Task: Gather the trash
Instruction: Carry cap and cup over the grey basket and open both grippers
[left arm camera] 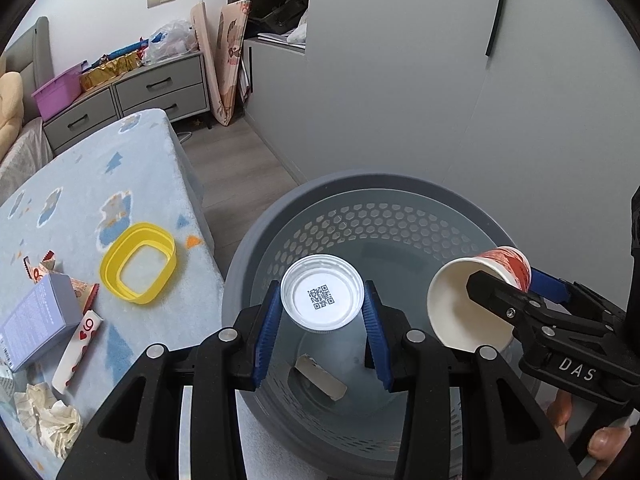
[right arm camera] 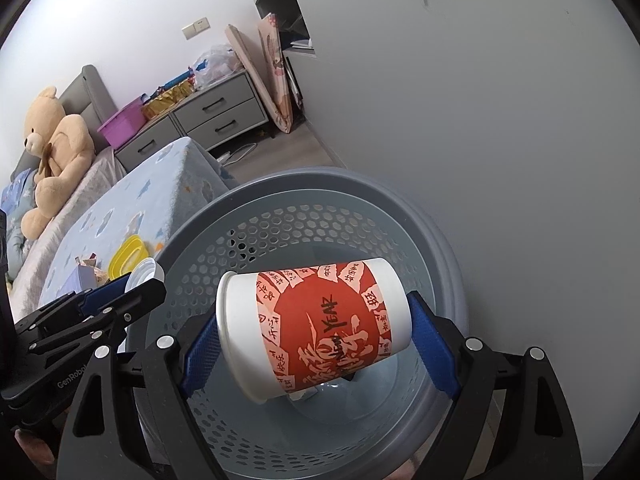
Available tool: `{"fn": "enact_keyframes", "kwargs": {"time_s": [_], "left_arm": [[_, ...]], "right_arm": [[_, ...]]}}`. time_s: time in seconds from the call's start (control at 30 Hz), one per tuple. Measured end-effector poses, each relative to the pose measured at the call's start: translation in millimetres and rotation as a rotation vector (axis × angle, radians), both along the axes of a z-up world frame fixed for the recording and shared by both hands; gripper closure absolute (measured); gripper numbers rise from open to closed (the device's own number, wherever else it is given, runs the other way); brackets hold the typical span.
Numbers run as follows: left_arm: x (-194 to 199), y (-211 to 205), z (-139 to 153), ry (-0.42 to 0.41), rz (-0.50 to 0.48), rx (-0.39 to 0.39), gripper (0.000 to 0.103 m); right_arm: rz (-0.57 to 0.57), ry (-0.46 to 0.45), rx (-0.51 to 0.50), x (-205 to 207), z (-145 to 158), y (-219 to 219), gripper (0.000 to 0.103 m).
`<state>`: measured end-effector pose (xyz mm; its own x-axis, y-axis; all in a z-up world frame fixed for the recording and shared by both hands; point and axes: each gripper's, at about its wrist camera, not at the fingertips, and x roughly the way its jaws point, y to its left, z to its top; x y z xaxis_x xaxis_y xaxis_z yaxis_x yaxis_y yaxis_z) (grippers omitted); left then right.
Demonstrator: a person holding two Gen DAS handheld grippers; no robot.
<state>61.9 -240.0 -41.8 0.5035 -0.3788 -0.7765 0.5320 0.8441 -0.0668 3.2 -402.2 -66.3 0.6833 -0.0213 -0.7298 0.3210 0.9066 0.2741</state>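
Left wrist view: both tools are hovering over the bin, each carrying one piece of trash.
Bed (left arm camera: pixel 120 184): lying left of the bin, still carrying a yellow lid (left arm camera: pixel 138 263), a purple box (left arm camera: pixel 38 322), wrappers and crumpled tissue (left arm camera: pixel 48 420).
Bin (left arm camera: pixel 256 240): standing on the floor against the grey wall, already holding a small scrap at the bottom.
Paper cup (right arm camera: pixel 320 328): lying sideways, the right tool (right arm camera: pixel 316 340) clamping it end to end above the bin mouth.
Plastic cup (left arm camera: pixel 322 298): clear, lidded, the left tool (left arm camera: pixel 320 328) gripping its sides over the bin.
Step in hand: dropping, by my reading.
Next move: both tools are needing to let go so the cups fall inside, then going back to the bed.
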Motion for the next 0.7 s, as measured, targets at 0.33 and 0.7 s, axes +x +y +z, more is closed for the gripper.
{"fn": "enact_keyframes", "kwargs": {"time_s": [0.33, 0.7], "left_arm": [[-4.7, 5.1, 4.3, -0.028, 0.017, 0.012, 0.040], [-7.0, 10.3, 3.9, -0.022, 0.033, 0.014, 0.040]], "right_arm": [[-0.010, -0.007, 0.006, -1.3, 1.5, 0.5, 0.016], [-0.005, -0.005, 0.004, -0.9, 0.8, 0.5, 0.016]]}}
